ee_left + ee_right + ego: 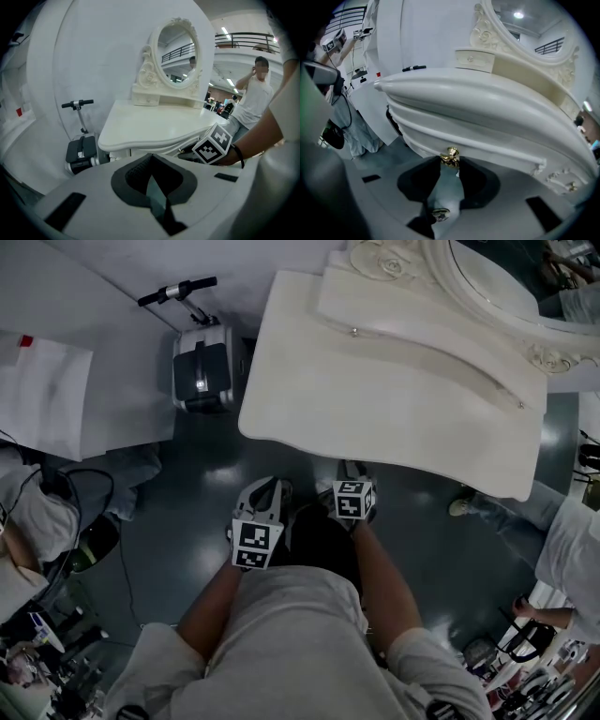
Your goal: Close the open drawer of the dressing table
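While the right gripper (450,163) pinched the small gold metal knob (450,153) at the lower centre of its view, the left gripper (150,159) hung closed and empty. That knob suited a square push; the white wooden drawer (487,151) looked rigid, likely free-sliding. Under the cream dressing table (375,390) top, how far it stood open was hidden.

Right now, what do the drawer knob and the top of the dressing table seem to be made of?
Knob: likely brass or gold-plated metal, polished; it is yellow and gives bright glints. Table top: probably wood or board under glossy cream-white paint; smooth, even, with soft highlights, no grain showing.
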The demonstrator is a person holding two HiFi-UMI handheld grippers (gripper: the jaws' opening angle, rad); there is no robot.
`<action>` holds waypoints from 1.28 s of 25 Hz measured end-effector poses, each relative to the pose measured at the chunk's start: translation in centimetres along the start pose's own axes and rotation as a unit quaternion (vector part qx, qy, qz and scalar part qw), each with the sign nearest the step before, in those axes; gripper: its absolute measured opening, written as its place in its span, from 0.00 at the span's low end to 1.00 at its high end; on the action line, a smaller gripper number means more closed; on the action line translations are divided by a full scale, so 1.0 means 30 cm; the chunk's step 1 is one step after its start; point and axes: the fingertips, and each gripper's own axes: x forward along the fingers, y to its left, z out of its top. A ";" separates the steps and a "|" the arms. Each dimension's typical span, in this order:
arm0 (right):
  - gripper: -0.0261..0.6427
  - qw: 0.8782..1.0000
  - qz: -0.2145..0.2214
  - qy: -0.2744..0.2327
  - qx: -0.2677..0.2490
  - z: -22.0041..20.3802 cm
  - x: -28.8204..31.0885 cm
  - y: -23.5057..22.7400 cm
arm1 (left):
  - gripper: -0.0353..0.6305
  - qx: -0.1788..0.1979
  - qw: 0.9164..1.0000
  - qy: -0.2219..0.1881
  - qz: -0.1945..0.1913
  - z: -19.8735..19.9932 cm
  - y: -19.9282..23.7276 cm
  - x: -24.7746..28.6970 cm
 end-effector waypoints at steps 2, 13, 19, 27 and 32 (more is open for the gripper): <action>0.24 1.000 0.001 0.001 0.001 0.006 0.005 -0.001 | 0.06 0.001 1.000 0.000 -0.001 0.008 0.002 0.005; 0.24 1.000 0.008 0.007 -0.020 0.017 0.018 -0.004 | 0.06 0.003 1.000 0.000 -0.001 0.034 -0.002 0.012; 0.25 1.000 0.012 -0.012 -0.015 0.024 0.007 -0.003 | 0.06 0.004 1.000 -0.011 -0.009 0.066 -0.021 0.005; 0.29 0.999 0.004 -0.054 -0.004 0.053 -0.133 0.037 | 0.06 0.016 0.999 -0.030 -0.035 0.124 -0.077 0.014; 0.13 0.994 -0.026 -0.107 0.006 0.132 -0.298 0.033 | 0.06 0.025 0.997 -0.060 -0.046 0.205 -0.118 0.001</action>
